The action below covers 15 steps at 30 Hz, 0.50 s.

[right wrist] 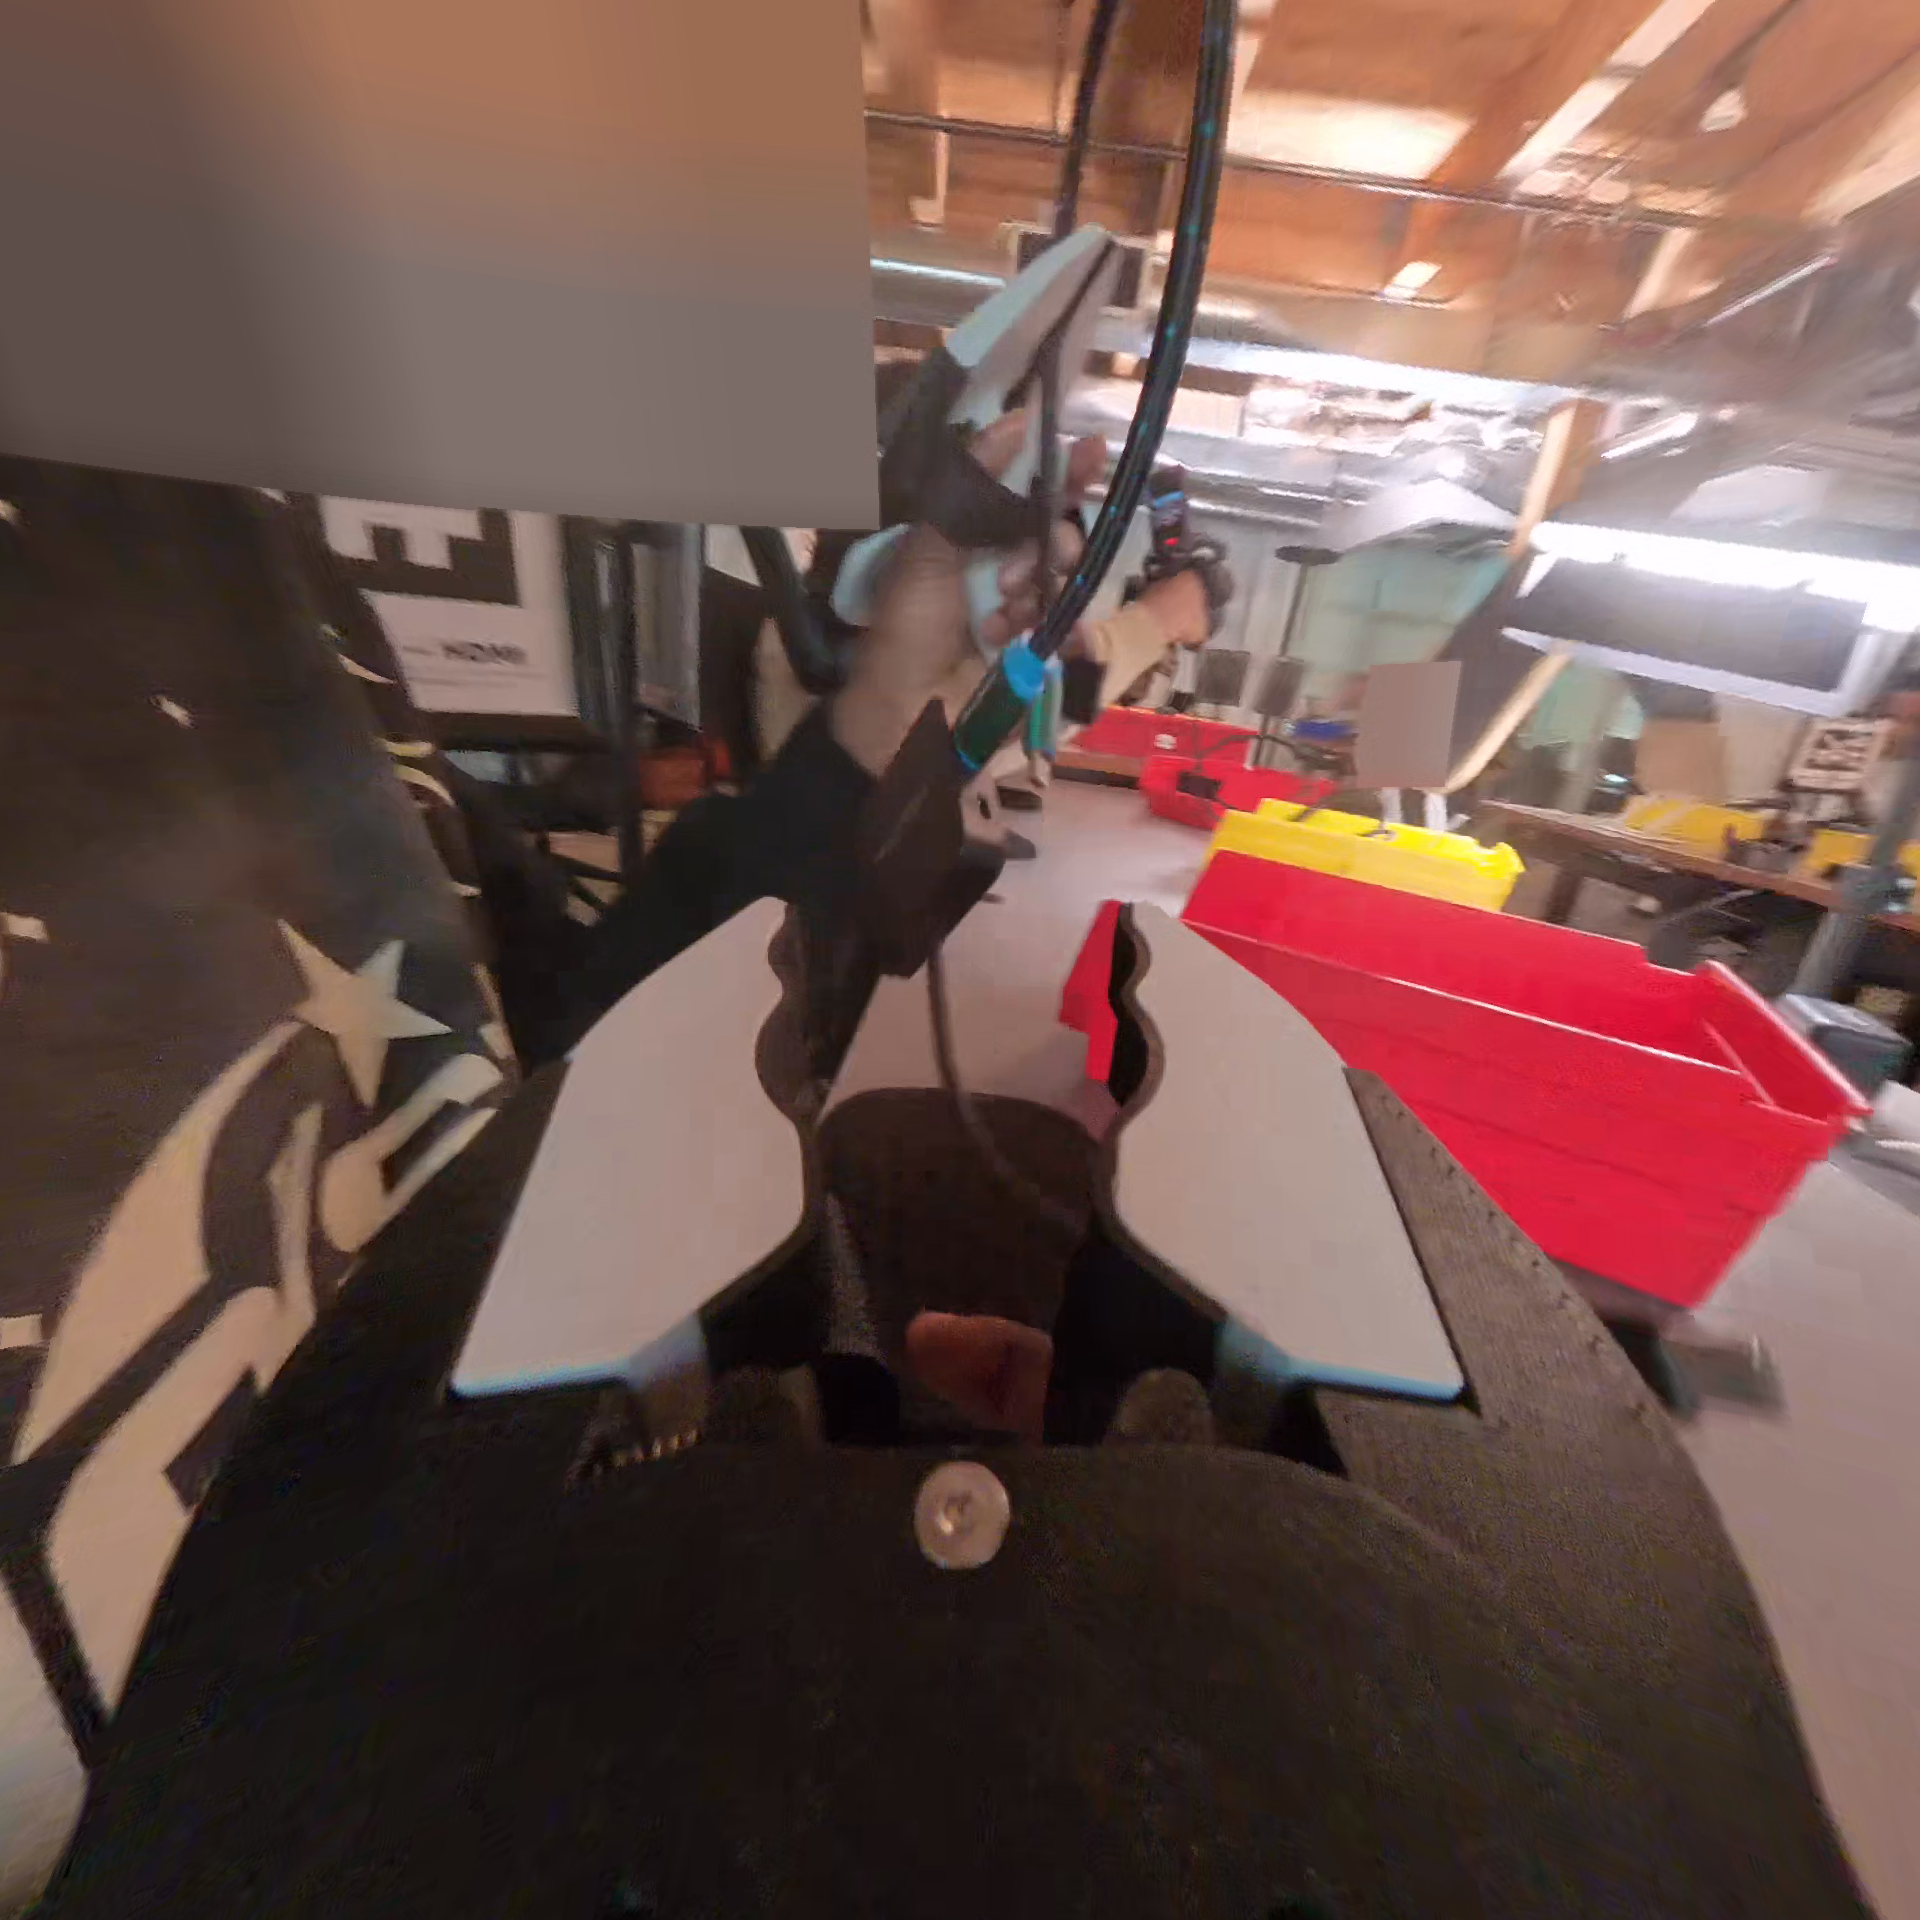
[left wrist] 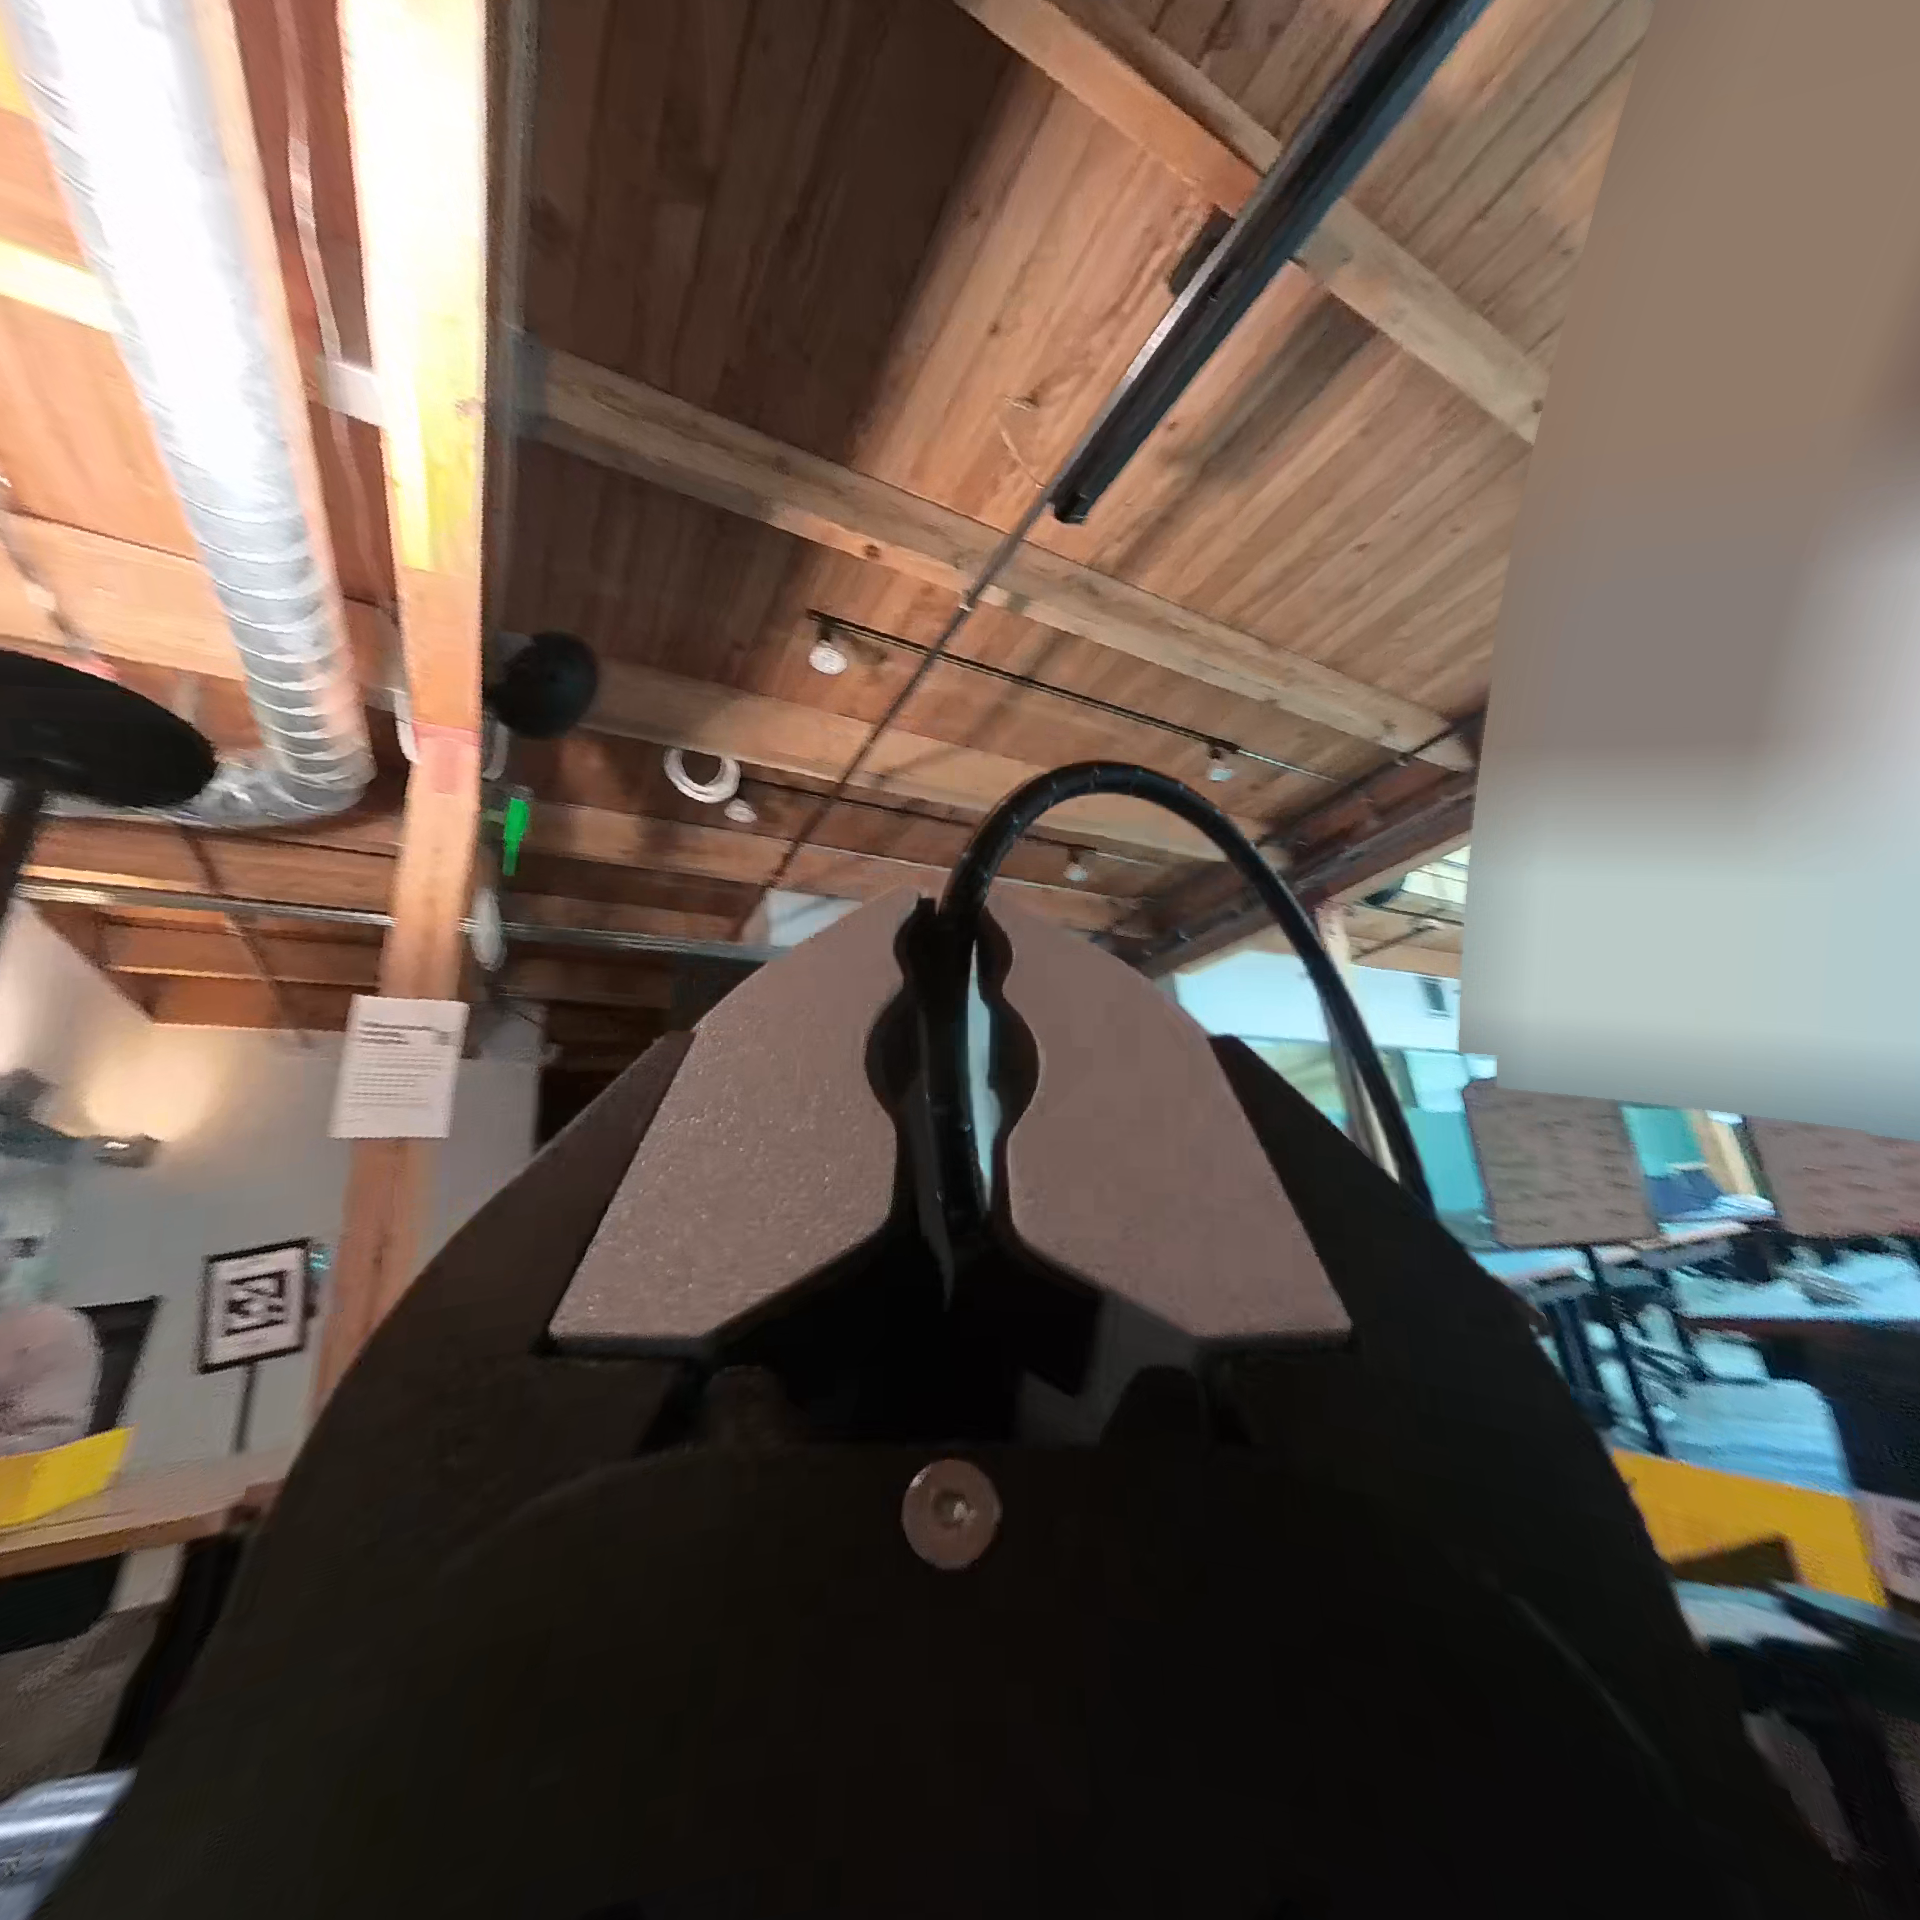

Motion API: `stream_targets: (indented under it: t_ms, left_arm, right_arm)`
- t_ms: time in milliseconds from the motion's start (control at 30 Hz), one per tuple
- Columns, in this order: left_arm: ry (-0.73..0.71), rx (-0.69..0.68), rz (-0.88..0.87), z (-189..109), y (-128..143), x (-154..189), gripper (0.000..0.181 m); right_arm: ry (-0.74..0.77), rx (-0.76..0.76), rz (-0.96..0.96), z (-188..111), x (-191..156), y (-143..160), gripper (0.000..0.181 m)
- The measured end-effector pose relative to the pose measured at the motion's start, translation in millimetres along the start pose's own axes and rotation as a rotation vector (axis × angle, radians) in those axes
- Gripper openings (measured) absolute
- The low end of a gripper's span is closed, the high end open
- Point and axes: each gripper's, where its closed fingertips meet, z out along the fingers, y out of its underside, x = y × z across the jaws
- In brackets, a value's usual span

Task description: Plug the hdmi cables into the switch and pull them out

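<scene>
In the left wrist view my left gripper (left wrist: 951, 920) points up at the ceiling and is shut on a black cable (left wrist: 1122, 779), which arcs over and drops to the right. In the right wrist view the left gripper (right wrist: 1039, 301) shows farther off, held in a hand (right wrist: 914, 613). A black braided HDMI cable (right wrist: 1179, 312) comes down, and its blue-collared plug (right wrist: 997, 696) sits in a small black switch (right wrist: 920, 842) hanging in the air. A thin black cable (right wrist: 945, 1039) runs down from the switch. My right gripper (right wrist: 951, 914) is open and empty, just below the switch.
A large red bin (right wrist: 1455, 1091) stands right of my right gripper on the grey table (right wrist: 1818, 1507). A yellow bin (right wrist: 1351, 852) and more red bins (right wrist: 1143, 738) lie beyond. A person's dark patterned clothing (right wrist: 260, 987) fills the left. Wooden ceiling beams (left wrist: 935, 540) are overhead.
</scene>
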Motion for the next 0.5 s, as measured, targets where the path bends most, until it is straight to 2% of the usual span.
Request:
stream_targets:
  t_ms: [133, 233, 333, 433, 500]
  left_arm:
    - [0.096, -0.062, -0.027, 14, 26, 38, 0.006]
    - [0.149, -0.105, -0.038, 20, 44, 61, 0.006]
    - [0.193, -0.116, -0.089, 23, 54, 78, 0.007]
    - [0.235, -0.126, -0.135, 24, 63, 92, 0.007]
    - [0.258, -0.137, -0.159, 25, 68, 100, 0.007]
  right_arm:
    - [0.021, 0.0, 0.019, -3, 4, -1, 0.056]
    - [-0.035, -0.021, 0.064, 0, -4, 2, 0.056]
    - [-0.006, -0.112, 0.116, 5, 3, 20, 0.055]
    - [0.066, -0.221, 0.069, 9, 13, 41, 0.053]
    - [0.066, -0.302, 0.017, 8, 13, 54, 0.026]
